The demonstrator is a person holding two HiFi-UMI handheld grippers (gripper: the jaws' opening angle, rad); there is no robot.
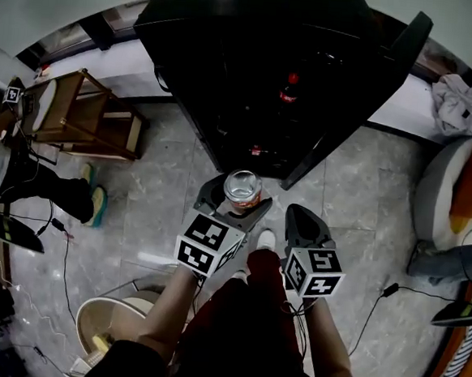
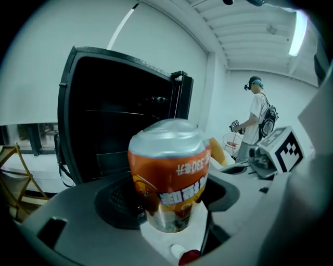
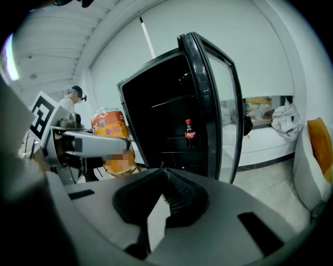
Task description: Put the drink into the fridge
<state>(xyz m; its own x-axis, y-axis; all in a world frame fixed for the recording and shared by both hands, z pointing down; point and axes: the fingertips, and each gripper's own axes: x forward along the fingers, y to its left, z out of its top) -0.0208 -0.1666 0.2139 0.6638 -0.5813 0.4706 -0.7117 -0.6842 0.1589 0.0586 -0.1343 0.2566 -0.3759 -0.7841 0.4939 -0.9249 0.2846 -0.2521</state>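
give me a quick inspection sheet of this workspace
surface: grey tiled floor; no table seen
job's things: orange drink can held in the left gripper; black fridge straight ahead, its door open, a cola bottle on a shelf inside
clutter: wooden rack, white bin, crumpled cloth
grippers: left gripper shut on the can; right gripper shut, nothing between its jaws
cables: black cable on the floor at left, plugged cable at right
surroundings: white walls, a second person standing beyond, orange-cushioned seat
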